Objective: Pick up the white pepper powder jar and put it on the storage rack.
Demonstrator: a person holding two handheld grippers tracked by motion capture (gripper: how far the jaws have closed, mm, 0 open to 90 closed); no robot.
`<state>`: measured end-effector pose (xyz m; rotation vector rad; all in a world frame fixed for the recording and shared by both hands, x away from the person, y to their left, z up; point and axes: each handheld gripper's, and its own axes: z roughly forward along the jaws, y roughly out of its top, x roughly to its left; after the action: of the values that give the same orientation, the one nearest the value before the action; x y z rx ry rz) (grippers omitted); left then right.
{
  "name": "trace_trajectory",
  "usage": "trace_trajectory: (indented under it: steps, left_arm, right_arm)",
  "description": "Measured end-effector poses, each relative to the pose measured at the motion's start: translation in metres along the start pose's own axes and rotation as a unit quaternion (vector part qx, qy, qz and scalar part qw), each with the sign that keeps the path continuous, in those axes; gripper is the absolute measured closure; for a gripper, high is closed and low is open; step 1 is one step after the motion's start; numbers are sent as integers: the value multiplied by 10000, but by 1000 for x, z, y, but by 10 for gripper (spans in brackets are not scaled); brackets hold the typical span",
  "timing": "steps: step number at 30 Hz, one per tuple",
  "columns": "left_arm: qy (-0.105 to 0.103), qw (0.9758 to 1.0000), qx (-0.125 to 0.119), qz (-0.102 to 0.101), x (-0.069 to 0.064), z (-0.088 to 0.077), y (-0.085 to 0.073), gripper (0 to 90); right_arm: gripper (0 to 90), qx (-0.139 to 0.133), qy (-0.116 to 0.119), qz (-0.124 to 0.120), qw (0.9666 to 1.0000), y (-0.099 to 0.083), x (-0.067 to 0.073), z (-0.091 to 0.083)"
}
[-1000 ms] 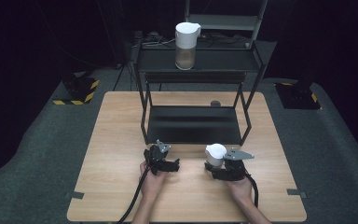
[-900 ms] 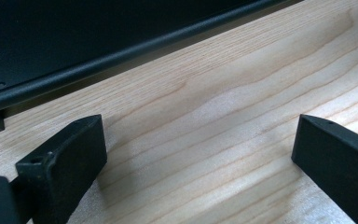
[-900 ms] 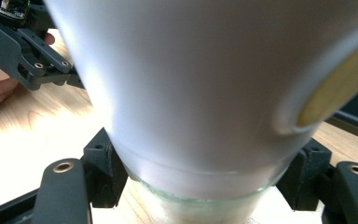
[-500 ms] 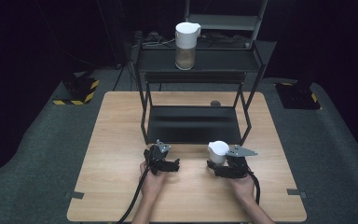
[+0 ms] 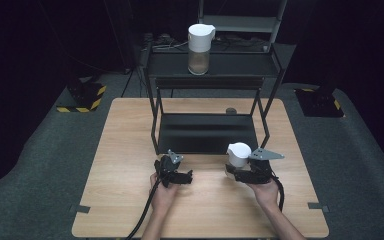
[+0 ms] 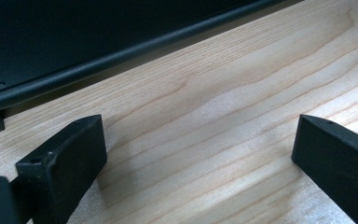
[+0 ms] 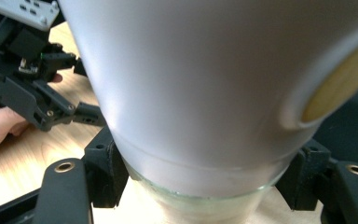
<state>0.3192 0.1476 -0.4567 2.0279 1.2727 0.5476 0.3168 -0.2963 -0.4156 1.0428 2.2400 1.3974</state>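
while the right gripper clamps the upright jug near the tabletop's front edge, the left gripper gapes empty beside it.

- The left gripper is a black, blocky tool beside the black metal rack, with a small grey three-cornered plate on top.
- Its jaws are matte black wedges with squared tips; each shows a small round hole near its end.
- A thick black cable trails from it, away from the rack toward the table's near edge.
- The right gripper is black too, with a larger grey three-cornered plate on top.
- Its jaw arms show brass-coloured screw inserts, and a black cable loops behind it.
- Both forearms are bare; no sleeves show.
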Motion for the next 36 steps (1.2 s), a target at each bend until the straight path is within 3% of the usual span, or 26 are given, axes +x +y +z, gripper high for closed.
trace_trajectory:
  steps: [11, 30, 36]
  left_arm:
    - [-1, 10000, 3, -5, 0, 0, 0, 30]
    - [-2, 10000, 3, -8, 0, 0, 0, 30]
    - [-2, 10000, 2, -10, 0, 0, 0, 30]
  right_arm:
    - [301, -100, -4, -179, 9998, 19, -2, -7]
    - [302, -189, 285, -306, 9989, 63, -6, -10]
    - [302, -235, 279, -312, 9988, 76, -9, -14]
